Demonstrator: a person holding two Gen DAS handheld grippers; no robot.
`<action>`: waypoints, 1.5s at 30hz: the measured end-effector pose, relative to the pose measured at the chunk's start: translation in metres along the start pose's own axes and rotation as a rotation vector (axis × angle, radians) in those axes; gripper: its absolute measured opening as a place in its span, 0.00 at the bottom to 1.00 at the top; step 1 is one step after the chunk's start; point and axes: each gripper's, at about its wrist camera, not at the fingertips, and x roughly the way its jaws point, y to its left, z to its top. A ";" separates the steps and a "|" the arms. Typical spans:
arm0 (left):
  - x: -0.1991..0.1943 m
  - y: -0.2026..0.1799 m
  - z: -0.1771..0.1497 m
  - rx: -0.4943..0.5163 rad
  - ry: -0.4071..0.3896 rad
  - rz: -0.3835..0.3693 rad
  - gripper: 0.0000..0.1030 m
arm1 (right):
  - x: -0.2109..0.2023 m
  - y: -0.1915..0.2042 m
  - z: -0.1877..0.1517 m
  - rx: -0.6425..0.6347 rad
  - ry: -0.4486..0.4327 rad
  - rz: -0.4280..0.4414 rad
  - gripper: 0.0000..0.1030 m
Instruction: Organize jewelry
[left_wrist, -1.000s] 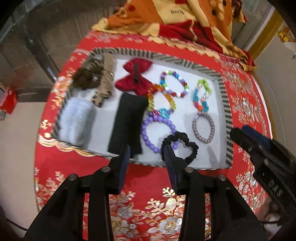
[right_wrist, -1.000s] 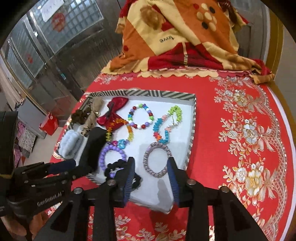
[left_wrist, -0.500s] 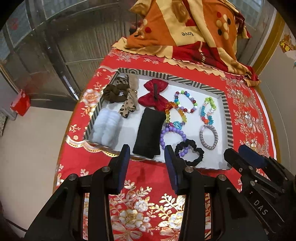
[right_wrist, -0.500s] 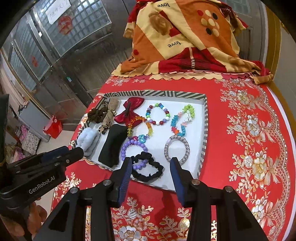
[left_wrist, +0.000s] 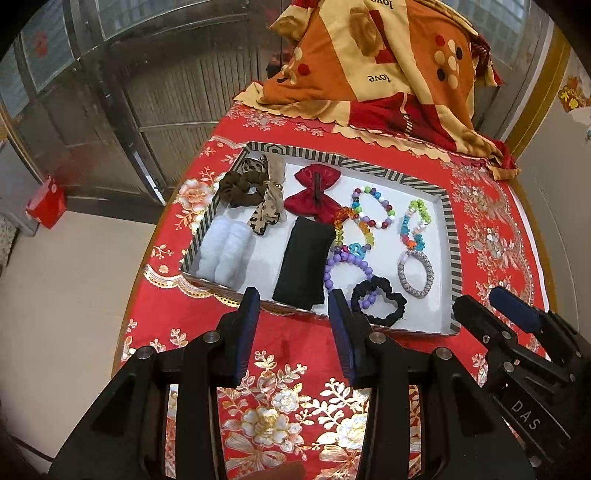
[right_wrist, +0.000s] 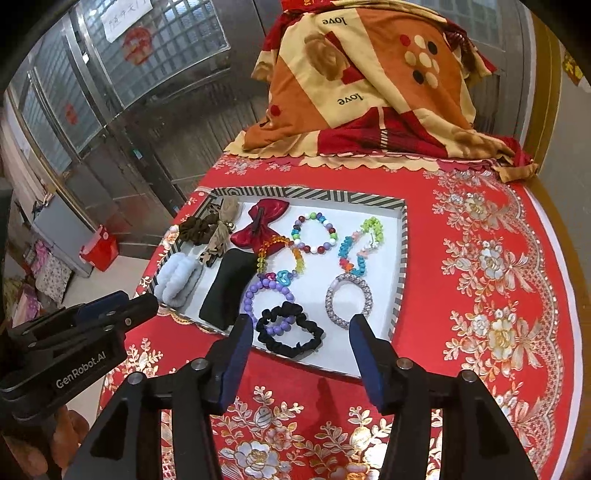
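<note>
**Jewelry tray: orientation and contents, both grippers clear**

Left wrist view. Jewelry lies in a shallow rectangular tray (left_wrist: 448, 236) with a black-and-white striped rim and a white floor, resting on a red tablecloth (left_wrist: 295, 350) with gold floral print. The tray's long axis runs from upper left to lower right. A black ruffled fabric scrunchie (left_wrist: 380, 301) lies flat near the front rim, overlapping a purple round-bead bracelet (left_wrist: 345, 266). A silver mesh bangle (left_wrist: 415, 273), oval in outline, lies just beside them. A black padded oblong (left_wrist: 303, 262) lies with its long axis pointing from the front rim toward the far rim. A red satin bow (left_wrist: 314, 194) sits beyond it. The left gripper (left_wrist: 291, 321) hangs over the cloth in front of the tray, fingers apart, nothing between them.

Right wrist view. The right gripper (right_wrist: 301, 347) hangs over the tray's front rim; its jaws have just been opening and stand wide apart, pressing on nothing. The black scrunchie (right_wrist: 290, 330) lies flat on the tray floor in the gap between them. A multicolour bead bracelet (right_wrist: 316, 232) forms a round loop farther back. Pale blue fluffy bands (right_wrist: 177, 278) occupy the left end.
</note>
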 end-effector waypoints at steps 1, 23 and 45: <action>0.000 0.000 0.000 0.001 0.000 0.001 0.37 | -0.001 0.000 0.000 0.000 -0.001 -0.001 0.51; -0.001 0.002 -0.004 0.000 0.008 0.003 0.37 | 0.003 0.005 -0.003 -0.003 0.021 -0.024 0.51; 0.006 0.009 -0.005 0.007 0.018 -0.001 0.37 | 0.007 0.014 -0.005 -0.005 0.038 -0.034 0.52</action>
